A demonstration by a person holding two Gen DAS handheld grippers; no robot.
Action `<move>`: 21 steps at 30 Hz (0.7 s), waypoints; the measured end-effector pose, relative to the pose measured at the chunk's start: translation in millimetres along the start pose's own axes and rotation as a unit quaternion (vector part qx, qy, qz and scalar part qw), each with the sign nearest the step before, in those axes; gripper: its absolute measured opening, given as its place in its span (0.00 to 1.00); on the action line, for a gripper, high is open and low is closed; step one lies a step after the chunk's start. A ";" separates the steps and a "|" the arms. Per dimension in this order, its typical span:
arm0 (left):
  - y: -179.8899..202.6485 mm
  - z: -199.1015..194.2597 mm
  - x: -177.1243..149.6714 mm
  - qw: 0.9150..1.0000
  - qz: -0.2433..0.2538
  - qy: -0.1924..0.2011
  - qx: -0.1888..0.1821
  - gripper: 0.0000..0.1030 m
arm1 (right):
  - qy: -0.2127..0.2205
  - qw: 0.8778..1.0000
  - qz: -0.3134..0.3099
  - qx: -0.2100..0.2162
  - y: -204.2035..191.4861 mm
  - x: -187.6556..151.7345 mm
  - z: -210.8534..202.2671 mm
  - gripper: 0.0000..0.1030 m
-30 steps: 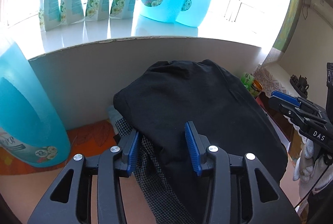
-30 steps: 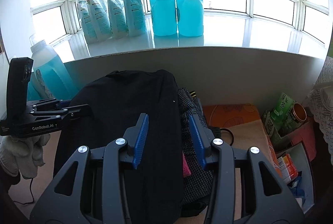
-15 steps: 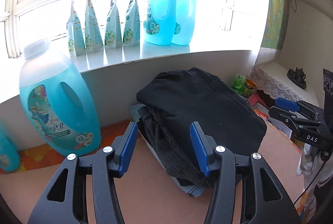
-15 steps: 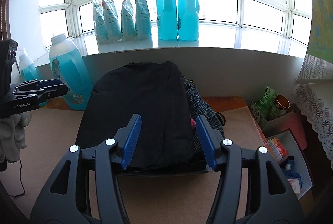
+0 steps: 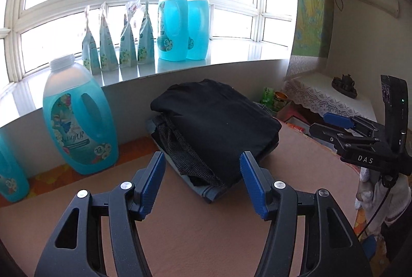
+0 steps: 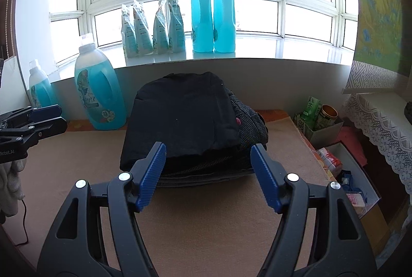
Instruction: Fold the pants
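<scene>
The folded black pants [image 6: 180, 119] lie on top of a stack of folded clothes [image 6: 247, 127] at the far edge of the brown table [image 6: 206, 220], against the wall below the windowsill. The left gripper [image 5: 202, 183] and the right gripper [image 6: 207, 175] both hang short of the stack, jaws opening, nothing between them. The fold looks finished; the step in hand seems to be drawing clear, best done level so no finger catches the stack's near edge. The table's near half lies open; a detergent jug [image 6: 99, 91] stands near the stack's left side and boxes [image 6: 319, 119] crowd the right edge.
</scene>
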State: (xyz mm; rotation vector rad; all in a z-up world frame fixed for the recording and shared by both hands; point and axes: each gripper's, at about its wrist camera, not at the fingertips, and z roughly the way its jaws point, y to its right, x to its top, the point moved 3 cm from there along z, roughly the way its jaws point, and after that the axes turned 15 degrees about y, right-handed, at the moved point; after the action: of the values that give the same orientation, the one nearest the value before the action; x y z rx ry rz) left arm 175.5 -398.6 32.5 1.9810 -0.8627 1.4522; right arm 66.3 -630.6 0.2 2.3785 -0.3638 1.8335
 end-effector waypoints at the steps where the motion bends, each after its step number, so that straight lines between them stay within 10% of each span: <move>1: 0.9 -4.8 -1.9 1.000 -0.004 0.001 -0.004 0.58 | 0.000 1.000 0.005 -0.005 0.0 -1.6 -4.4 0.75; 4: 5.0 -19.8 -9.8 1.000 -0.007 0.002 -0.012 0.58 | 0.012 1.000 0.018 -0.009 -3.3 -4.8 -24.1 0.93; 21: 36.2 -126.1 -55.7 1.000 -0.001 0.011 0.006 0.78 | 0.040 0.998 0.028 -0.034 -47.8 -35.4 -123.6 1.00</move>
State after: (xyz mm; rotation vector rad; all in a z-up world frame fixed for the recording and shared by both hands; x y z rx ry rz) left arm 58.0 -319.6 16.1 1.9689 -0.8452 1.4792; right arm -45.5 -551.1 0.9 2.2649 -0.4816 1.9007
